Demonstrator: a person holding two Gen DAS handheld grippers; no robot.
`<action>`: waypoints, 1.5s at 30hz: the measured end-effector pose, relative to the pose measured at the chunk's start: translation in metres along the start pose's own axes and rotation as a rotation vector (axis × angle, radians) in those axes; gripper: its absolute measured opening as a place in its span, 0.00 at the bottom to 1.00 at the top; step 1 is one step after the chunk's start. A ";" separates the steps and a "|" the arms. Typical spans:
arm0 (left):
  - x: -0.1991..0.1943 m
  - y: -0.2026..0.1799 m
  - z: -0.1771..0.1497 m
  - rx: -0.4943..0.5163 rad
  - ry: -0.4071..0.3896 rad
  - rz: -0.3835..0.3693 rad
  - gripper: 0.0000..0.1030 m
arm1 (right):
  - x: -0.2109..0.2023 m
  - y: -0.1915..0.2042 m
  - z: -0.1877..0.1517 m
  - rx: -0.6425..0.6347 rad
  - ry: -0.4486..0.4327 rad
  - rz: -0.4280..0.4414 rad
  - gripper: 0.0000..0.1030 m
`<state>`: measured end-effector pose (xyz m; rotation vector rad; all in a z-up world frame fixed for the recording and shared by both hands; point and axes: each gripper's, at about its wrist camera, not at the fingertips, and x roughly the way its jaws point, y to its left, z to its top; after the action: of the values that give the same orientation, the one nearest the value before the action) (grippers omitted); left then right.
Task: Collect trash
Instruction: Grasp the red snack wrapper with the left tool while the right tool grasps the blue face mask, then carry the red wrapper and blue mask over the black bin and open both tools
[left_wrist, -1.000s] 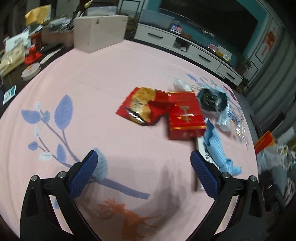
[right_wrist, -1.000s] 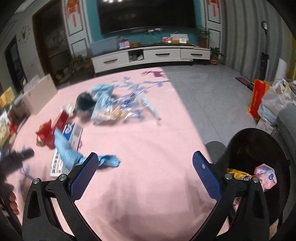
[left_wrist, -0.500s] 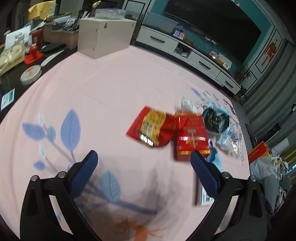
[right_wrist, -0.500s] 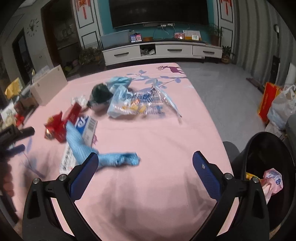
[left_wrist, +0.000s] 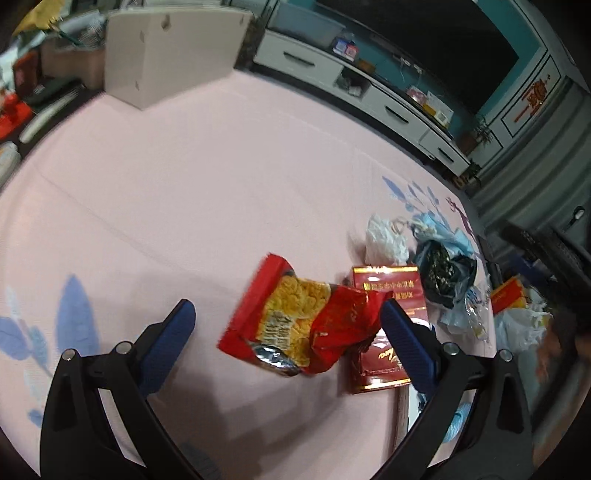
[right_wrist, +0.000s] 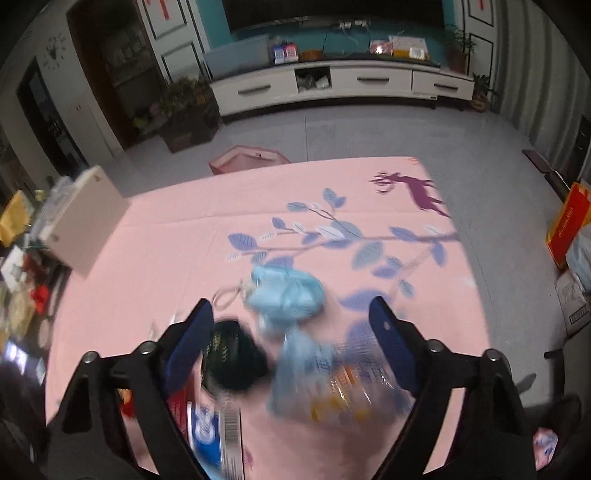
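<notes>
Both the left gripper (left_wrist: 286, 325) and the right gripper (right_wrist: 291, 325) had black angular arms, round silver screws and ribbed blue fingertip pads (left_wrist: 406, 350).

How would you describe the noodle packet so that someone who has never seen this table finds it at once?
Look at the pink tablecloth with the blue leaf print. Near its right side lies a cluster of rubbish, and the noodle packet is its leftmost piece, overlapping a flat red box. It alone is crumpled, torn open and shows yellow noodles on red foil.

Pink tablecloth (left_wrist: 221, 166), red snack bag (left_wrist: 295, 325), red box (left_wrist: 388, 288), black bag (left_wrist: 443, 273)
</notes>
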<state>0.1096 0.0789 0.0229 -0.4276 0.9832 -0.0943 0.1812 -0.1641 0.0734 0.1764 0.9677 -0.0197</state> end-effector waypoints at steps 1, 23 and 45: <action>0.002 0.001 -0.001 -0.007 0.001 -0.006 0.97 | 0.008 0.002 0.002 -0.008 0.008 -0.003 0.78; -0.011 -0.022 -0.016 0.057 -0.062 -0.018 0.11 | -0.010 0.034 -0.088 -0.270 0.159 0.099 0.17; -0.118 -0.081 -0.094 0.134 -0.184 -0.181 0.10 | -0.172 -0.045 -0.165 -0.067 -0.175 0.150 0.17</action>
<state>-0.0242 0.0077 0.1022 -0.3938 0.7506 -0.2782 -0.0558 -0.1925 0.1164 0.1818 0.7775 0.1334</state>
